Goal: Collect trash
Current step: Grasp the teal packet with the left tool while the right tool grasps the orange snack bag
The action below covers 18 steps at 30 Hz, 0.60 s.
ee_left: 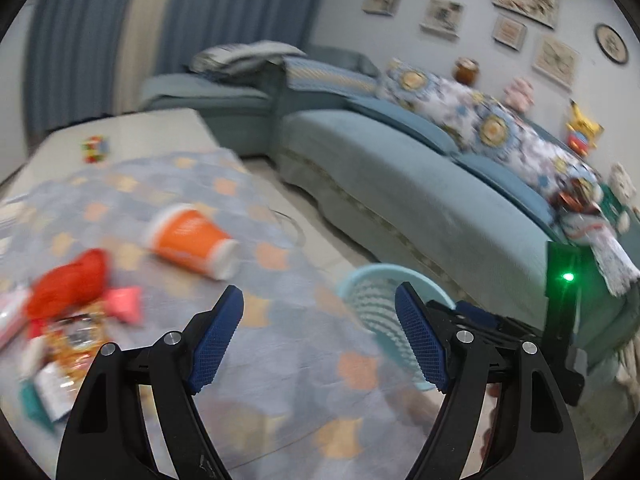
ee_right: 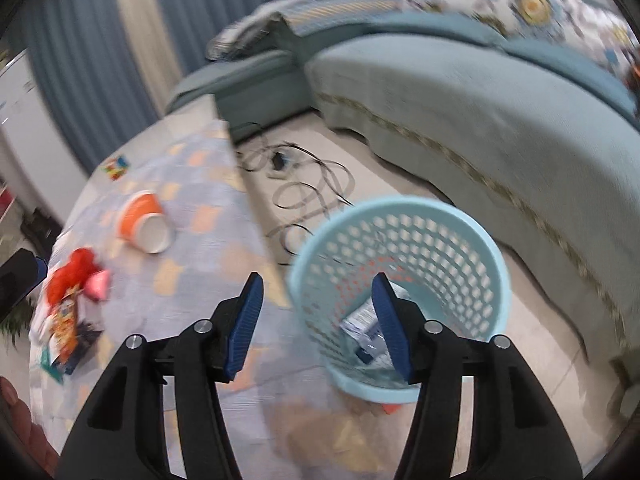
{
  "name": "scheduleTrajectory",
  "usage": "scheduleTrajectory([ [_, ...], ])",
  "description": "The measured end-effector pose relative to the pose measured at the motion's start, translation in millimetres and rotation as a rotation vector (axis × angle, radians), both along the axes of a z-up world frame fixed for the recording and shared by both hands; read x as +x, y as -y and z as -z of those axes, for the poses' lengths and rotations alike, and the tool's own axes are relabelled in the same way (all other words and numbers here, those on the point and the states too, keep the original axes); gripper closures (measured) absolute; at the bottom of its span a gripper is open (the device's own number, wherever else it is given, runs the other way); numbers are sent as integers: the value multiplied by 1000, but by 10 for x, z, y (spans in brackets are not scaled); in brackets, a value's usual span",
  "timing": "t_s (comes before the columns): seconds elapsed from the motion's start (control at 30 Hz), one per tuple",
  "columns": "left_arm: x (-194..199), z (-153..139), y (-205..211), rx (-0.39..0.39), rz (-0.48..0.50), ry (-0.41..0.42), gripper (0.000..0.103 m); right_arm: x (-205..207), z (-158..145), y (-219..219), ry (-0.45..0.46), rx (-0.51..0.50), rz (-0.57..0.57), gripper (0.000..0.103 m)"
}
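Observation:
An orange and white paper cup lies on its side on the patterned tablecloth; it also shows in the right wrist view. A red crumpled bag, a pink wrapper and snack packets lie at the left. A light blue mesh basket stands on the floor beside the table and holds a white and blue packet. My left gripper is open and empty above the cloth. My right gripper is open and empty, above the table edge and basket.
A blue sofa with patterned cushions runs along the right. Black cables lie on the floor between table and sofa. A small colourful cube sits at the table's far end. Blue curtains hang behind.

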<state>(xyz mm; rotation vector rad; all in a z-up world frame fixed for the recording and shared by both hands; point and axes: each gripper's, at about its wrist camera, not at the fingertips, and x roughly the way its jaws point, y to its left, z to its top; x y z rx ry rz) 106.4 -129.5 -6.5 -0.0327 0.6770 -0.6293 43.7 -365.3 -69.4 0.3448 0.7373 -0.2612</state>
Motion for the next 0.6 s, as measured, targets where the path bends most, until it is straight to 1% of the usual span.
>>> scheduleTrajectory([
  [0.1,-69,-74,-380,30,-107,27,27,102,-139,-373,17,-32,-94,49],
  [0.17,-128,-81,-726,62,-204,37,26,181,-211,-646,24,-42,-166,49],
  [0.23,-135,-51,-1077,77,-296,21,26,267,-268,-898,30,-45,-235,49],
  [0.37,-153,42,-1709,61,-460,-27,26,431,-365,-1458,26,-70,-357,49],
  [0.43,-135,119,-1982,59,-511,-55,27,532,-395,-1696,20,-77,-406,49],
  [0.5,-119,200,-2212,44,-553,-92,27,679,-391,-1932,-6,-77,-459,49],
  [0.6,-94,329,-2424,-9,-557,-147,27,836,-338,-2197,-32,-74,-508,50],
])
